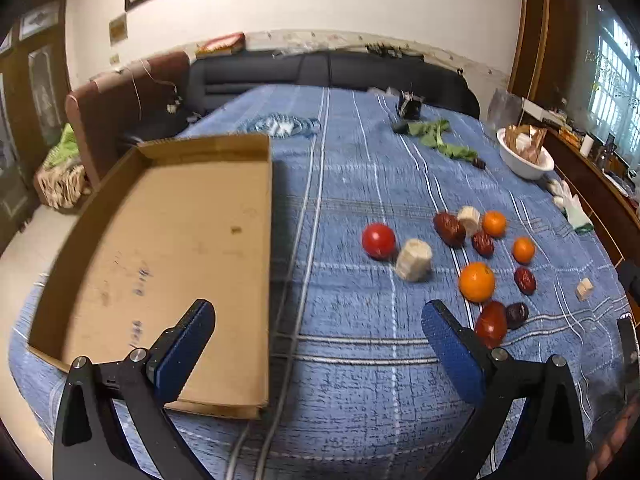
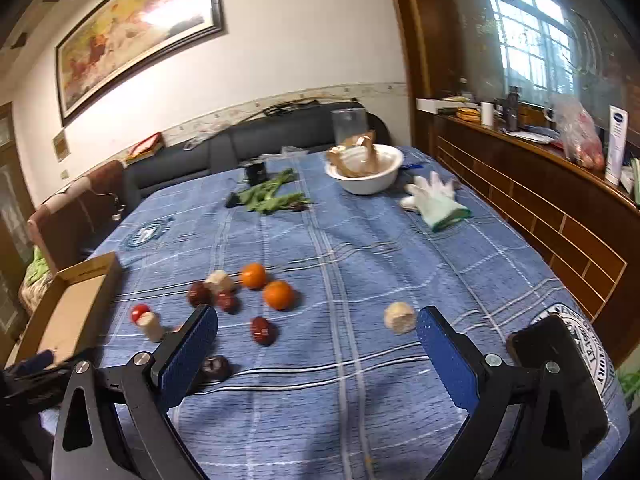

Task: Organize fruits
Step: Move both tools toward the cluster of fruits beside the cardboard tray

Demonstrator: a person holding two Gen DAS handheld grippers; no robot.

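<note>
Loose fruit, red tomato (image 1: 378,240) and round oranges (image 1: 476,282) among it, scattered on blue checked bench cloth (image 1: 352,360) at 3 o'clock of shallow brown cardboard tray (image 1: 168,248), presumably awaiting sorting; left tool (image 1: 318,332) and right tool (image 2: 317,334) both spread apart, holding nothing

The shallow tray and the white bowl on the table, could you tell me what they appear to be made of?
The shallow tray looks like plain brown cardboard: matte, with folded walls and raw edges. The white bowl is smooth and slightly glossy, either ceramic or plastic; the pictures cannot settle which.
</note>
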